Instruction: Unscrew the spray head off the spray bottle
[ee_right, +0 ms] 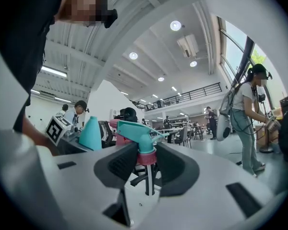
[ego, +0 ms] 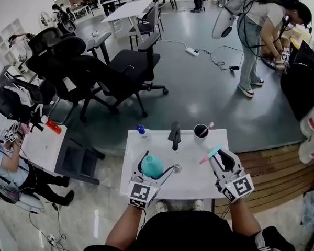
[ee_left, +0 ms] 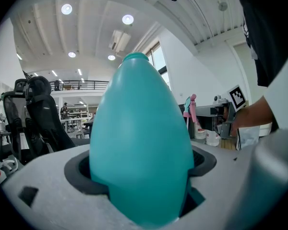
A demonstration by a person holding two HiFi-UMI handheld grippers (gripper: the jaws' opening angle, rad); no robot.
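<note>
The teal spray bottle stands clamped in my left gripper over the white table. In the left gripper view the bottle fills the space between the jaws, and its neck at the top is bare. The spray head, teal with a pink collar, is off the bottle and sits in my right gripper to the bottle's right. In the right gripper view the jaws pinch the spray head at its pink collar, and the dip tube hangs free below. The bottle shows to the left there.
At the table's far edge stand a small blue-capped bottle, a black pump-like object and a dark cup with a toothbrush. A small metal disc lies near the bottle. Black office chairs and a person are beyond.
</note>
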